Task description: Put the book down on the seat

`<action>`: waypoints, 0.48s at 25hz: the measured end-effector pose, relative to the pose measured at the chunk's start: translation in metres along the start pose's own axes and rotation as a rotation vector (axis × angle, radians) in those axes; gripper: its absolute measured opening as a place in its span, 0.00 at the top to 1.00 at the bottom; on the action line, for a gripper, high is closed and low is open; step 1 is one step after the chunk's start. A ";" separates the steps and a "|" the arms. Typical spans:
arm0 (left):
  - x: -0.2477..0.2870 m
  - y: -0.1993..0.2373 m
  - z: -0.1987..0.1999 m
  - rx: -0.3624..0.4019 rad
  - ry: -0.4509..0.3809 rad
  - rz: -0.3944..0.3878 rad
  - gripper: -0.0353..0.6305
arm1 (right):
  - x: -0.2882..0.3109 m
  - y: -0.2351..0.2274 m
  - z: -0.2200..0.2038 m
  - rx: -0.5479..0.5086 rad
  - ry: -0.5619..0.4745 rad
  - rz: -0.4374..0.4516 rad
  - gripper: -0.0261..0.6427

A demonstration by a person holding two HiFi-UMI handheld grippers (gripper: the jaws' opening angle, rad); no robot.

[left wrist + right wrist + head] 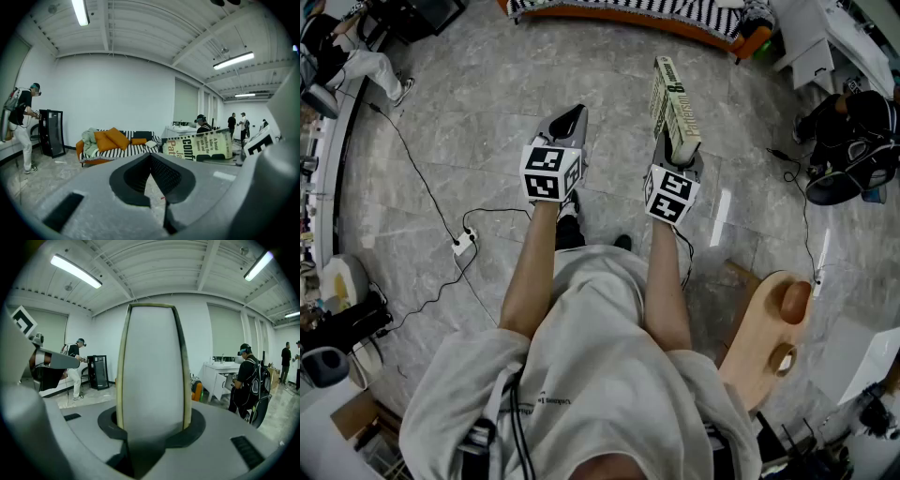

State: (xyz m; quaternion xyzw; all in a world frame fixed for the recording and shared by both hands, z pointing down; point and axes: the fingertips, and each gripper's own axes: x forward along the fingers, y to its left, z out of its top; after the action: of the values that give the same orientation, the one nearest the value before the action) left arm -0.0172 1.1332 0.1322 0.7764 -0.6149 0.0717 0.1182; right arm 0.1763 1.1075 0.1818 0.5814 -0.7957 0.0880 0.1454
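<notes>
**Both arms out, right one loaded**

My bare left forearm (pixel 530 272) and right forearm (pixel 664 281) reach forward side by side. My left gripper (pixel 567 122) has its jaws pressed together on nothing. My right gripper (pixel 679 155) clamps the book (pixel 671 101), which sticks out beyond the jaws.

The book (pixel 673 108), a thick cream paperback with dark print, stands on edge off the floor. One end is clamped in the right gripper (pixel 681 152). It points toward the striped, orange-framed seat (pixel 619 13), well apart.
</notes>
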 end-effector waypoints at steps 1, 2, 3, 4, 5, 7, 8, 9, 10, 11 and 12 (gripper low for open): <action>0.007 0.008 0.002 -0.007 0.004 -0.007 0.94 | 0.007 0.004 0.003 -0.001 0.005 -0.006 0.73; 0.013 0.016 0.003 -0.014 0.008 -0.015 0.94 | 0.014 0.008 0.005 -0.003 0.010 -0.012 0.73; 0.020 0.023 0.004 -0.020 0.012 -0.024 0.94 | 0.022 0.012 0.007 -0.006 0.015 -0.019 0.73; 0.027 0.031 0.003 -0.025 0.016 -0.033 0.94 | 0.029 0.017 0.009 -0.010 0.020 -0.027 0.73; 0.034 0.038 0.002 -0.030 0.019 -0.044 0.94 | 0.037 0.021 0.010 -0.017 0.025 -0.035 0.73; 0.048 0.052 -0.002 -0.043 0.028 -0.069 0.94 | 0.050 0.030 0.010 -0.031 0.038 -0.052 0.73; 0.054 0.059 -0.004 -0.049 0.033 -0.081 0.94 | 0.057 0.034 0.010 -0.036 0.045 -0.061 0.73; 0.060 0.066 -0.006 -0.054 0.037 -0.092 0.94 | 0.063 0.038 0.010 -0.040 0.051 -0.070 0.73; 0.066 0.074 -0.006 -0.059 0.041 -0.102 0.94 | 0.069 0.042 0.011 -0.044 0.057 -0.078 0.73; 0.072 0.082 -0.006 -0.063 0.043 -0.112 0.94 | 0.075 0.046 0.012 -0.047 0.062 -0.086 0.73; 0.078 0.092 -0.004 -0.066 0.044 -0.119 0.94 | 0.082 0.050 0.014 -0.050 0.065 -0.094 0.73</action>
State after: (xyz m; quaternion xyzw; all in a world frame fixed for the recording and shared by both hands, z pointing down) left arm -0.0878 1.0414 0.1652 0.8055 -0.5669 0.0614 0.1615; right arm 0.1037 1.0447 0.1975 0.6111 -0.7644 0.0800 0.1894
